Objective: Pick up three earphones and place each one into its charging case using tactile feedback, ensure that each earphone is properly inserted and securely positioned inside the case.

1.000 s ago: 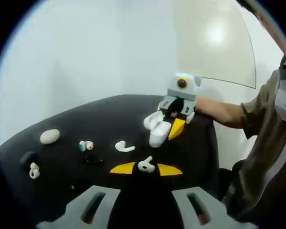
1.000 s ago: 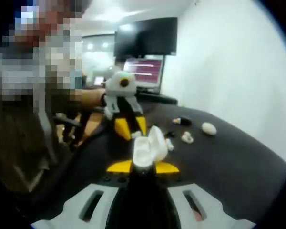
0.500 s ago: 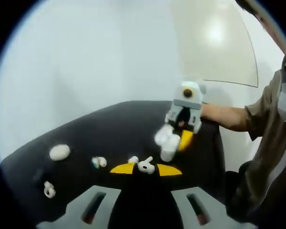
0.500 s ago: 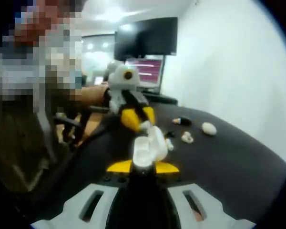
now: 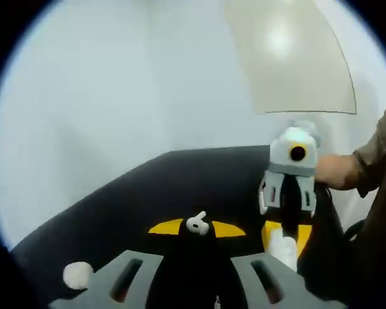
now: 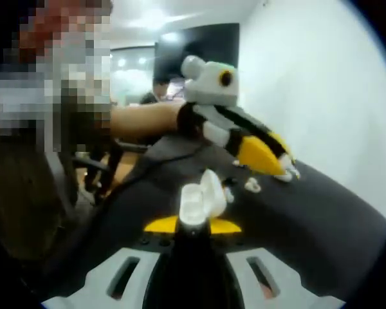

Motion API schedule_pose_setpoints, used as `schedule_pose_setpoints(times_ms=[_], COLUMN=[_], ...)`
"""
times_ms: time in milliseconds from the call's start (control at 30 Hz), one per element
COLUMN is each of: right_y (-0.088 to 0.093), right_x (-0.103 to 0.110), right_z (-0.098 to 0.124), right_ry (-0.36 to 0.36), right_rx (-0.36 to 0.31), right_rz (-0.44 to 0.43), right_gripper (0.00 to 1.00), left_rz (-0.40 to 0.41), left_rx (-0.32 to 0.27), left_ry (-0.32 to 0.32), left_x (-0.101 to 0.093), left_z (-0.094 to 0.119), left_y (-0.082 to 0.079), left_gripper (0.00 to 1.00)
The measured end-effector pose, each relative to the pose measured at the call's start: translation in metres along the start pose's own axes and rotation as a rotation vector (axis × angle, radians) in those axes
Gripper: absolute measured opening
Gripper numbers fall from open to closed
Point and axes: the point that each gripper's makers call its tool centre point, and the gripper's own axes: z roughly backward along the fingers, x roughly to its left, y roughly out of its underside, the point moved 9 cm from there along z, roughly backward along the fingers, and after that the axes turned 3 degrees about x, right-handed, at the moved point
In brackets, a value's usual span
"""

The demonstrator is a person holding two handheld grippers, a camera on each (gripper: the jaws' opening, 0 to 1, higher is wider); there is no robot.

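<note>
**Inspector:** Left gripper view first. State of the left tool?

**Assistant:** Its yellow tips are closed on a white earphone, held between them above the dark table. The earphone's stem points up and slightly right. The right tool enters from the right and sits lower in the view, with something white at its tips that I take for the charging case. A white oval case lies near the table's edge at lower left.

**Inspector:** Right gripper view?

**Assistant:** The right tool is clamped on the base of the open charging case; the lid is hinged back to the right and the sockets face up. The left tool reaches in from upper left, its long axis slanting down to the right, and its tips are beyond and right of the open case, apart from it. Small white pieces show at those tips, too small to read. Another earphone lies on the table beyond the case.

**Inspector:** The deciding relation?

**Assistant:** In my judgement, the earphone lies past the lid side of the case, so the left tool must come back over the open sockets, stem turned downward, before any insertion.
</note>
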Motion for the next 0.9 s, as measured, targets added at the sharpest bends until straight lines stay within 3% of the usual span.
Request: schedule_pose_setpoints(times_ms=[300, 900], right_y=[0.0, 0.0], right_x=[0.0, -0.001], right_z=[-0.001, -0.002], right_ry=[-0.001, 0.0], right_rx=[0.0, 0.001], right_rz=[-0.002, 0.001], right_gripper=[0.17, 0.17], left_rz=[0.015, 0.012], left_rx=[0.079, 0.17], left_ry=[0.081, 0.104], left_x=[-0.009, -0.006], left_z=[-0.031, -0.053], left_y=[0.003, 0.018], left_gripper=[0.13, 0.13])
